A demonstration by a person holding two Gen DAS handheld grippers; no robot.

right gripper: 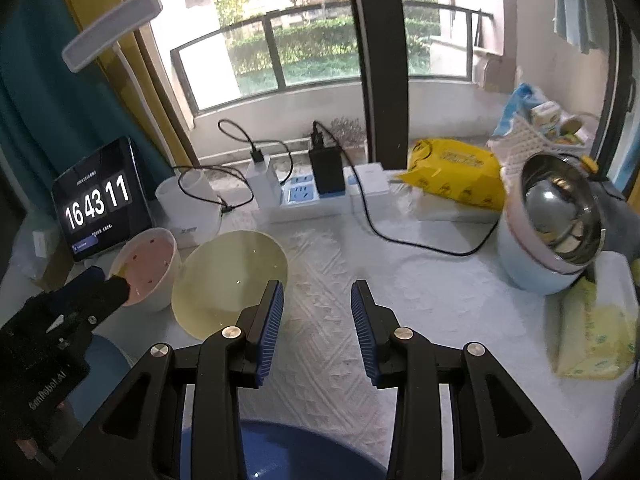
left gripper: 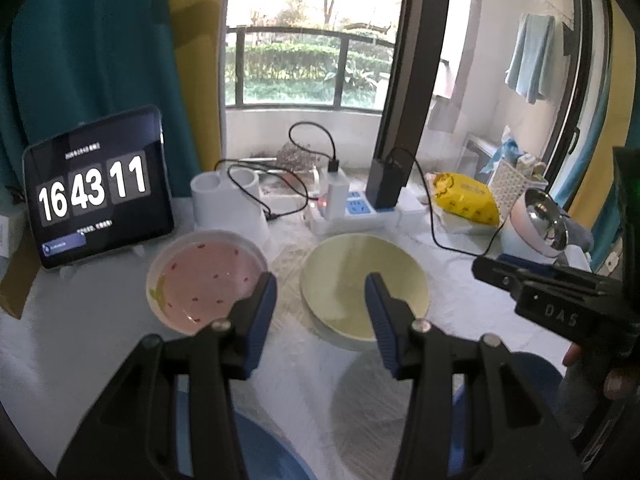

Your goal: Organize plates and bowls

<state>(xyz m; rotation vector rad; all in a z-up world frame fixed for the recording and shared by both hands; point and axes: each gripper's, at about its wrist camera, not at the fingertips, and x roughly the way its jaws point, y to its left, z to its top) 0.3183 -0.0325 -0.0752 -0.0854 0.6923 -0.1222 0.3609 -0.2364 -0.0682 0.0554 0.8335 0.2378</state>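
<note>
A pink bowl with red specks and a pale yellow plate sit side by side on the white cloth. My left gripper hovers open above the gap between them, its fingers empty. A blue dish lies under it at the near edge. My right gripper is open over bare cloth just right of the yellow plate, holding nothing, with the blue dish below it. Bowls stacked at the right are topped by a steel bowl. The left gripper reaches near the pink bowl.
A tablet clock, a white holder, and a power strip with trailing black cables line the back. A yellow packet, a white basket and a tissue pack crowd the right side.
</note>
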